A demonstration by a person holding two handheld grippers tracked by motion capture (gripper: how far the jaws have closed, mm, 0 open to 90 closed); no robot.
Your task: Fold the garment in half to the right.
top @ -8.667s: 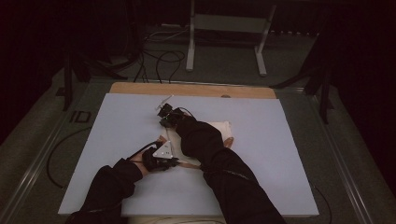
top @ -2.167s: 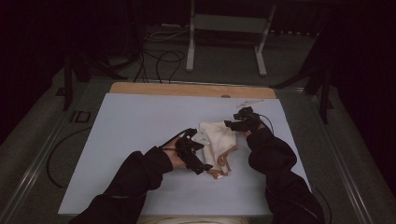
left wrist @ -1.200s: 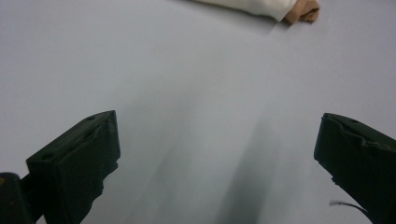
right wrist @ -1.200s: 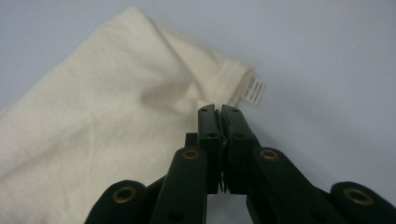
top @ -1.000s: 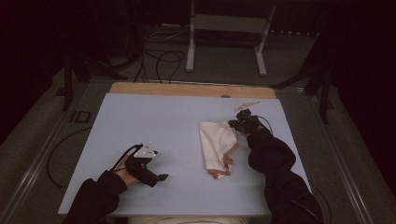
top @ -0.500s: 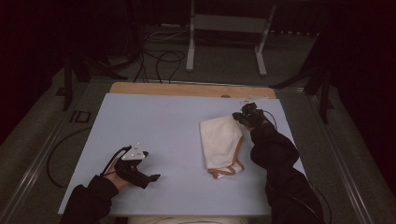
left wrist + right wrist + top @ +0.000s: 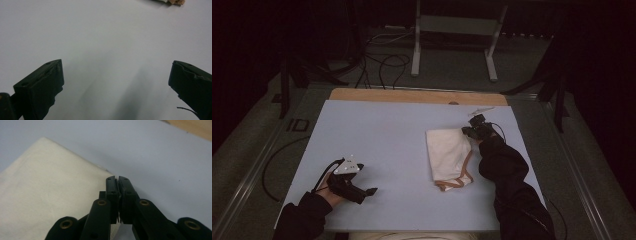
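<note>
While the left gripper (image 7: 371, 190) has drawn back open-jawed, the right gripper (image 7: 117, 179), jaws pinched on the cream cloth's (image 7: 448, 152) corner, has pulled it flat, folding nearly done.

sleeves: black, long, both arms
left hand-held gripper (image 7: 371, 190): black, grey three-cornered plate on top, black cable
right hand-held gripper (image 7: 117, 180): black, brass-coloured rivets, ridged pads, thin black cable

Left gripper (image 7: 371, 190) jaws spread wide; right gripper (image 7: 117, 178) jaws pressed together.
</note>
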